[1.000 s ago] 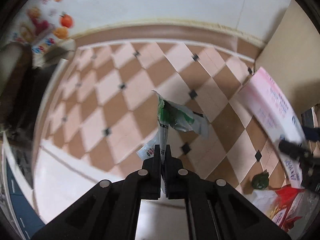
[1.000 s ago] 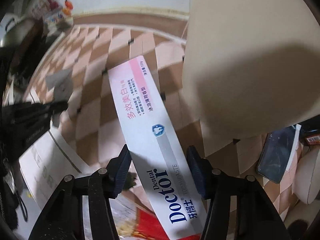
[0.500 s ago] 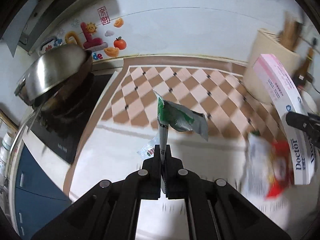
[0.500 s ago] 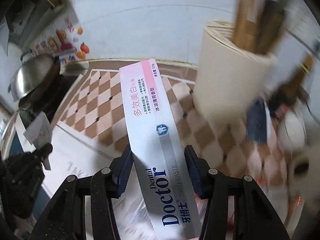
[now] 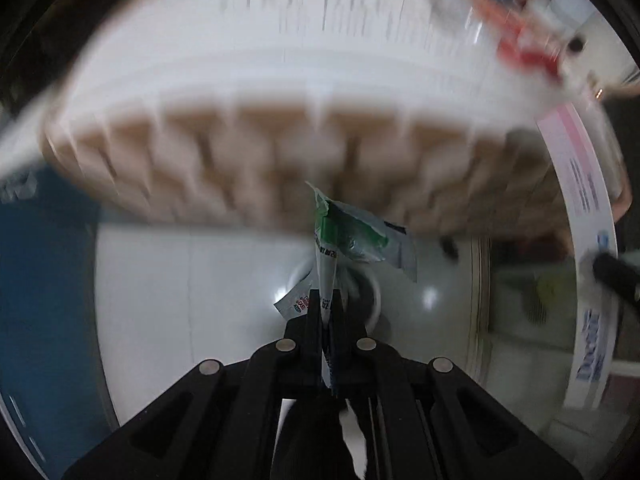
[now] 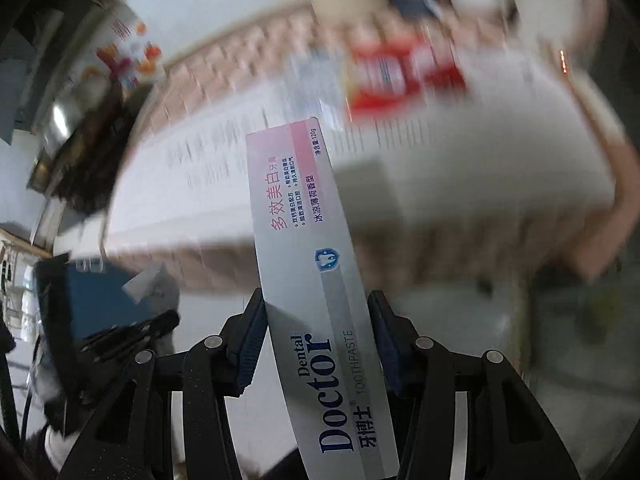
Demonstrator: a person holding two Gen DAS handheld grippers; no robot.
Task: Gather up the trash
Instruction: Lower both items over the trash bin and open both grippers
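Two pieces of trash are riding in my grippers. My left gripper (image 5: 329,308) is pinching a crumpled green-and-white wrapper (image 5: 352,232), which is sticking up past the fingertips; it looks light and floppy, so its flat lower strip is the sound hold. My right gripper (image 6: 316,344) is clamping a toothpaste box (image 6: 308,248) across its lower half, between the pads: stiff, light card, probably crushable if squeezed hard.
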